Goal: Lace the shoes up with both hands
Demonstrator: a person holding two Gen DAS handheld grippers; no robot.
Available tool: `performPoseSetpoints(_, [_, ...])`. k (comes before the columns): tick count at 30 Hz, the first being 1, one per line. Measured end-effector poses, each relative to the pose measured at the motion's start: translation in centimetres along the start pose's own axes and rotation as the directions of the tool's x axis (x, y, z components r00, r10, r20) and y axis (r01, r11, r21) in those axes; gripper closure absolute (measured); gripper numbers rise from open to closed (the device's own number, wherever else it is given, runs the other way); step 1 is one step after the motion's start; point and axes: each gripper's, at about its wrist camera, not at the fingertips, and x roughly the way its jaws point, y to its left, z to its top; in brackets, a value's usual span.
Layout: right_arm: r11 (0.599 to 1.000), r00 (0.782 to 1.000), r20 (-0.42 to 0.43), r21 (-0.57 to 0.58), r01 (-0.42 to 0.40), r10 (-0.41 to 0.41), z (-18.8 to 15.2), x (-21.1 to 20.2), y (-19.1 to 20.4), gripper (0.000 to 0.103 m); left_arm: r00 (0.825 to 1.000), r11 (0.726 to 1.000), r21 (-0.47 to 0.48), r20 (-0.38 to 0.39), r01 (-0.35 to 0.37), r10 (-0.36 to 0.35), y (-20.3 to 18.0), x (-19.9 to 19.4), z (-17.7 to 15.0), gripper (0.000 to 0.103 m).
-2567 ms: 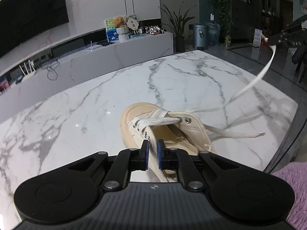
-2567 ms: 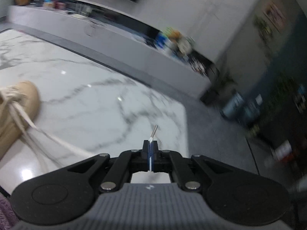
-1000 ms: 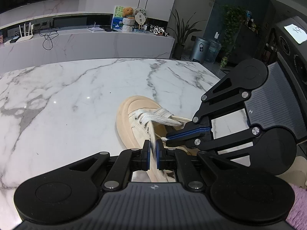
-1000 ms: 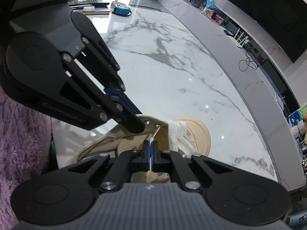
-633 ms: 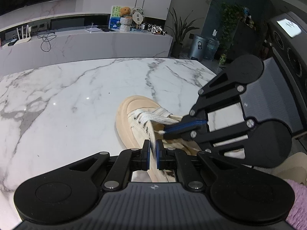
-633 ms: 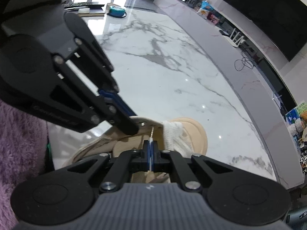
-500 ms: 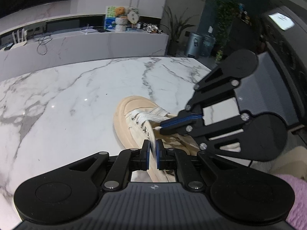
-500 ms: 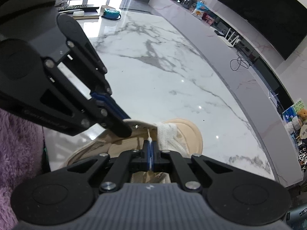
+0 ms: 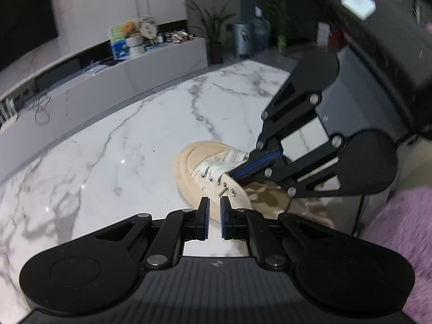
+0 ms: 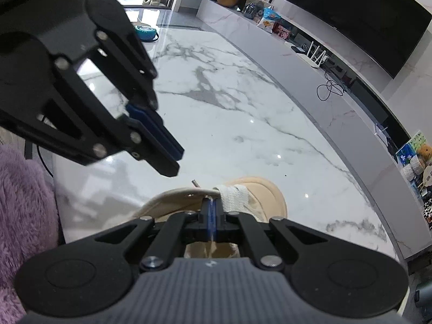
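Several lower rows of flat white lace (image 9: pixel 225 162) already cross the front of the beige canvas low-top sneaker (image 9: pixel 194 162), which lies toward the right-hand edge of the white grey-veined marble table (image 9: pixel 121 140) in the left wrist view. The upper eyelets on the near flap look unthreaded apart from one, so the job reads as partly done, with the top holes and the final knot to come.

At that one metal eyelet (image 9: pixel 226 187) on the near flap the small stiff lace tip (image 9: pixel 221 192) pokes out towards the left black two-finger gripper (image 9: pixel 212 217). The left jaws stand slightly spread with nothing between them, lined up just short of the tip and apart from it.

From the far side the right black two-finger gripper (image 10: pixel 212 216) reaches over the shoe's opening; its blue-padded jaws are pressed together on the lace just behind the tip (image 10: pixel 195 183), apparently feeding it outward through the flap.

What seems left for this pass is for the left tool to pinch the protruding tip and draw the lace through, after which the right one can let go. The tip is short and slim, so it could slip back if released too soon.
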Motion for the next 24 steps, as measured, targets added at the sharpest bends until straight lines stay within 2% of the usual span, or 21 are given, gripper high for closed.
performPoseSetpoints(6, [0.998, 1.000, 0.019, 0.060, -0.012, 0.011, -0.2, -0.1, -0.4, 0.101, 0.999, 0.987, 0.161, -0.042, -0.008, 0.015, -1.2, 1.6, 0.3, 0.095])
performPoseSetpoints(14, [0.995, 0.999, 0.037, 0.097, -0.022, 0.019, -0.5, 0.1, -0.7, 0.101, 0.996, 0.932, 0.360, -0.060, -0.040, 0.066, -3.1, 3.2, 0.6, 0.097])
performPoseSetpoints(16, [0.992, 0.999, 0.044, 0.119, -0.027, 0.022, -0.6, 0.1, -0.8, 0.101, 0.996, 0.929, 0.370, -0.066, -0.032, 0.061, -3.2, 3.4, 0.7, 0.100])
performPoseSetpoints(22, [0.978, 0.997, 0.081, 0.205, -0.029, 0.012, -1.4, -0.6, -0.8, 0.099, 0.994, 0.949, 0.314, -0.097, -0.018, 0.050, -2.5, 3.2, 0.8, 0.101])
performPoseSetpoints(23, [0.974, 0.996, 0.088, 0.222, -0.030, 0.010, -1.6, -0.9, -0.7, 0.098, 0.994, 0.952, 0.306, -0.102, -0.018, 0.051, -2.4, 3.0, 0.8, 0.102])
performPoseSetpoints(24, [0.969, 0.996, 0.094, 0.246, -0.030, 0.007, -1.9, -1.3, -0.7, 0.092, 0.993, 0.955, 0.297, -0.107, -0.015, 0.049, -2.2, 2.7, 0.7, 0.102])
